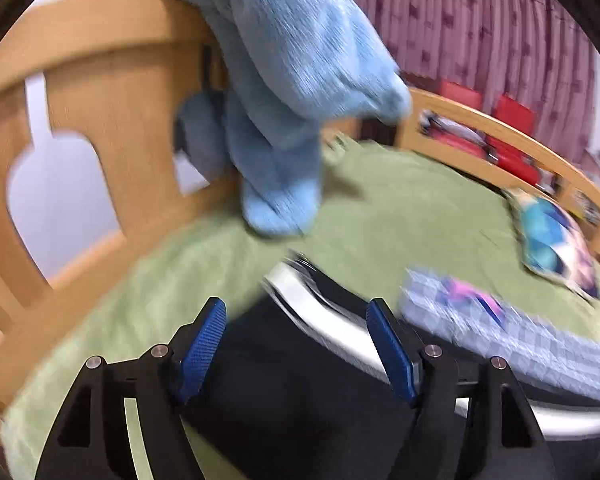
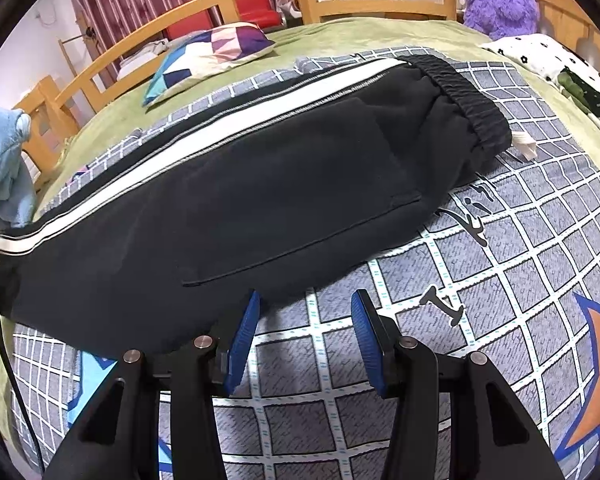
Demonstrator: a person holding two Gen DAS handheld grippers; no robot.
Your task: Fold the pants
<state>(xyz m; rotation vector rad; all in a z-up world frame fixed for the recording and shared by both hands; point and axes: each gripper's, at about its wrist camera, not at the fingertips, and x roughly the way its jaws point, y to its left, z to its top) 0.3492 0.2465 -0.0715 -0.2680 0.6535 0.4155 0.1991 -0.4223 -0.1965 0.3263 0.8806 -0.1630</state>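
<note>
Black pants (image 2: 280, 184) with a white side stripe (image 2: 236, 120) lie flat, doubled lengthwise, on a grey grid-pattern blanket (image 2: 520, 240). Their elastic waistband (image 2: 472, 96) is at the far right. My right gripper (image 2: 306, 296) stands open over the blanket at the pants' near edge; its left finger (image 2: 244, 332) just overlaps the black cloth and nothing is gripped. In the blurred left wrist view, my left gripper (image 1: 295, 303) stands open above the black pants (image 1: 300, 380) near their striped edge (image 1: 332, 320), with nothing pressed between the pads.
A light blue plush toy (image 1: 284, 80) hangs over the wooden bed frame (image 1: 100, 80). A patchwork pillow (image 2: 212, 52), a purple plush toy (image 2: 496, 0) and a white flowered cloth (image 2: 560, 68) lie on the green bedspread (image 2: 340, 32). Wooden rails ring the bed.
</note>
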